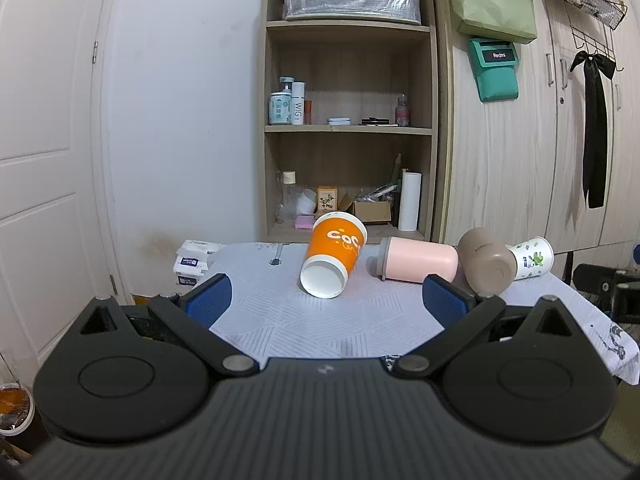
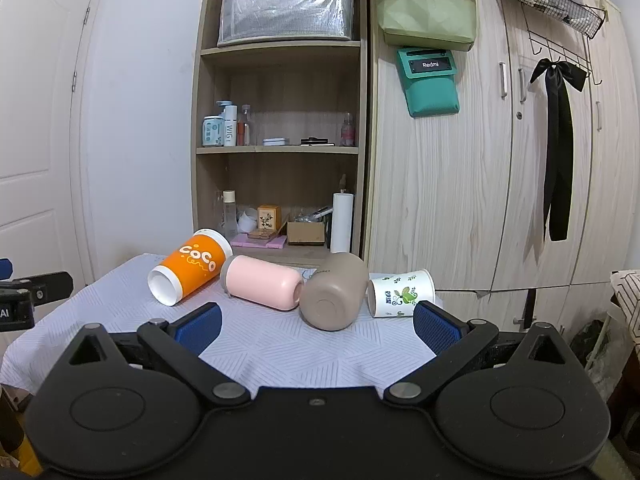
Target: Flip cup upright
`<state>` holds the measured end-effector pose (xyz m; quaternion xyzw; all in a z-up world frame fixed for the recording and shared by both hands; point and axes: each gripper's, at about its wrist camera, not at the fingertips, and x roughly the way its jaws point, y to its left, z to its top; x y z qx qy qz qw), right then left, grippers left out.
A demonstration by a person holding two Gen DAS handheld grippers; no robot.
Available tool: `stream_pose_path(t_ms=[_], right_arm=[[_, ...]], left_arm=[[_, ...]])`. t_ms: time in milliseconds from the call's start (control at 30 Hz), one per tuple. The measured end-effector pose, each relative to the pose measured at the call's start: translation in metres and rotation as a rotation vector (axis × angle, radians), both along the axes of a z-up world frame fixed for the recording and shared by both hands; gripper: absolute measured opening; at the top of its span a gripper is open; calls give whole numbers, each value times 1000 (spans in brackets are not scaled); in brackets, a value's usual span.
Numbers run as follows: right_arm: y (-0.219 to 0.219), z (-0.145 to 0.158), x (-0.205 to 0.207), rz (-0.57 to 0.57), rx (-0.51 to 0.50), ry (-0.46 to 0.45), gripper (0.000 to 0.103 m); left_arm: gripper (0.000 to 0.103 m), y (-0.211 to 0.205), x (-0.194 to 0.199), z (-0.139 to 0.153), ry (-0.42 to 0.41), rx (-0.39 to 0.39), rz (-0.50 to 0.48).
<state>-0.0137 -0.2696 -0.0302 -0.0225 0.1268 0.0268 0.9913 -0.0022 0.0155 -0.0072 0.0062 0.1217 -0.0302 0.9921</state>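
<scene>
Several cups lie on their sides in a row on the white-clothed table [image 1: 320, 320]. An orange "CoCo" paper cup [image 1: 334, 254] [image 2: 190, 266] is at the left, base toward me. A pink cup [image 1: 418, 260] [image 2: 262, 282], a brown cup [image 1: 486, 260] [image 2: 334, 296] and a white cup with green print [image 1: 530, 258] [image 2: 400, 293] follow to the right. My left gripper [image 1: 326, 300] is open and empty, short of the orange cup. My right gripper [image 2: 318, 326] is open and empty, short of the brown cup.
A wooden shelf unit [image 1: 348, 120] with bottles and boxes stands behind the table. A wardrobe [image 2: 500, 160] with a hanging black ribbon is at the right. A white door [image 1: 48, 140] is at the left. Tissue packs [image 1: 192, 264] sit by the table's left edge.
</scene>
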Motion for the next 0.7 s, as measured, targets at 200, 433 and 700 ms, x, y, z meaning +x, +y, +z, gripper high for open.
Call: stream_pose_path(t_ms=[200, 433, 700], right_arm=[[0, 0, 0, 0, 0, 1, 103], [0, 0, 0, 1, 0, 1, 103], [-2, -1, 1, 2, -3, 4, 103]], left_arm=[[103, 0, -1, -1, -8, 4, -3], [103, 1, -3, -3, -16, 3, -8], [103, 0, -2, -3, -3, 9, -9]])
